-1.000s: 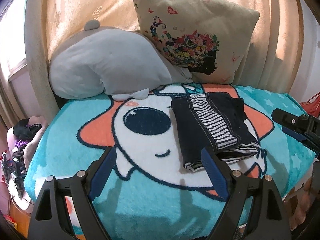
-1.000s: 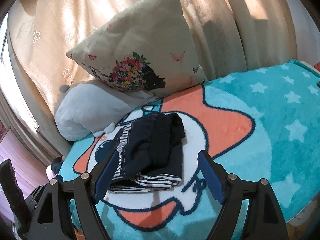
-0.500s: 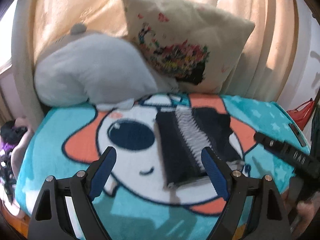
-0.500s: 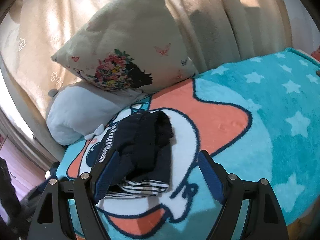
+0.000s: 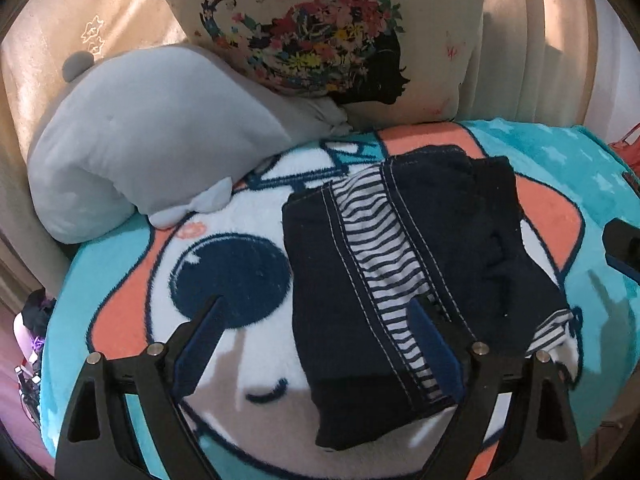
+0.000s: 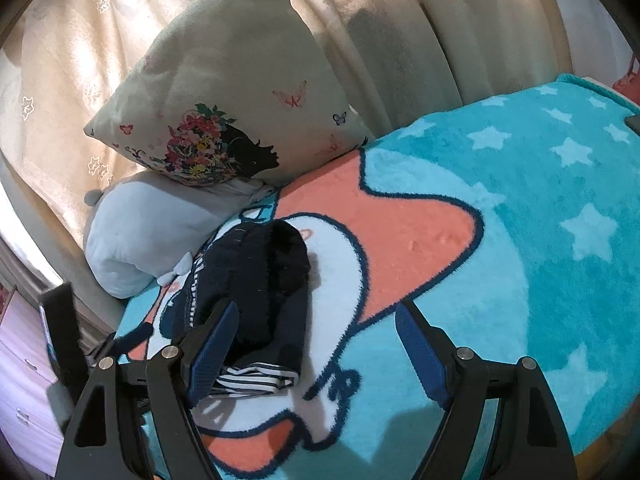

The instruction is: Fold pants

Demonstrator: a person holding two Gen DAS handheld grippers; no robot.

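Dark navy pants (image 5: 460, 256) with a striped lining lie folded in a compact stack on a cartoon blanket (image 5: 240, 208). My left gripper (image 5: 316, 344) is open and empty, low over the near left part of the pants, its right finger above the striped band. In the right wrist view the pants (image 6: 260, 280) lie left of centre. My right gripper (image 6: 316, 348) is open and empty, just right of the pants' near edge, with its left finger over them. The right gripper's tip shows in the left view (image 5: 624, 248).
A grey plush cushion (image 5: 152, 136) and a floral pillow (image 5: 340, 32) lean against beige curtains at the back. The teal starred blanket (image 6: 560, 220) spreads to the right. A purple drawer unit (image 6: 24, 380) stands off the bed's left side.
Both grippers have moved forward and closer to the pants. The left gripper now hovers right over the stack. The pants have not moved.
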